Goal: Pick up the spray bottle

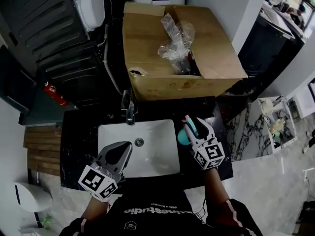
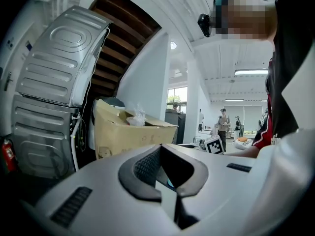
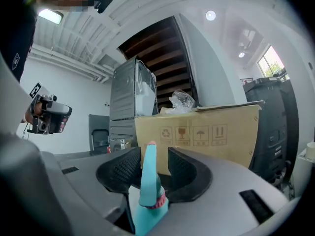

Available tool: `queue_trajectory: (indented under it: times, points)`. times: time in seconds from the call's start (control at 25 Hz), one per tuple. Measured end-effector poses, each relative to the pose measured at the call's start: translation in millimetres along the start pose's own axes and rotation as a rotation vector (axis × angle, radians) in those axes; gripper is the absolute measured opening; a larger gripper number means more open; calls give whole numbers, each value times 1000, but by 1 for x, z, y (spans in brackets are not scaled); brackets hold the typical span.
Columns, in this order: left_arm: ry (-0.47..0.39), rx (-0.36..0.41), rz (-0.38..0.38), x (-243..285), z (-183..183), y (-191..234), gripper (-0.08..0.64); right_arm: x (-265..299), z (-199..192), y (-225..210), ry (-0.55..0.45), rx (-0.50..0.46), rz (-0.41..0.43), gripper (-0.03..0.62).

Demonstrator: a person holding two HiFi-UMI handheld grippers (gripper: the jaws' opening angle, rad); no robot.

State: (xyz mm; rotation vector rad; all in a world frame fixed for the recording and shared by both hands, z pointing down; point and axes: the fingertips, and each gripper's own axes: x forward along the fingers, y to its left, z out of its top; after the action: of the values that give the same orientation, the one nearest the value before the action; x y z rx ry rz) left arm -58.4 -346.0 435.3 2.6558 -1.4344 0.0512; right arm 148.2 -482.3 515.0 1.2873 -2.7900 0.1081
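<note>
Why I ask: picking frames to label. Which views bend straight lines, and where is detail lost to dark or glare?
Left gripper view: fisheye curves the grey appliance; corners go black. Right gripper view: same fisheye and dark rim; the near spray bottle looks slightly softer than the cardboard box. Head view: black counter swallows detail; white sink is bright.

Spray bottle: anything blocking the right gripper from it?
Nothing visible does. The spray bottle stands between the right gripper's open jaws, just right of the sink. A gap shows beside its nozzle, so it isn't clamped.
</note>
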Motion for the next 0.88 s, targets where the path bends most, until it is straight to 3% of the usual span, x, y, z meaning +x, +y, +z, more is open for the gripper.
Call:
queue_trajectory:
  times: [0.16,0.32,0.6,0.88]
  points:
    - [32,-1,2,2,-10,-3,15,7,-5,0,-4,-23,17,176]
    - [50,-12,-1,1,-18,-7,15,9,-7,-2,-3,-37,13,97]
    - [28,-21,-13,-7,-14,-8,15,6,-3,-2,2,-46,-11,94]
    - [-24,-31,-25,-28,-6,-5,15,-6,29,23,-24,-82,-12,94]
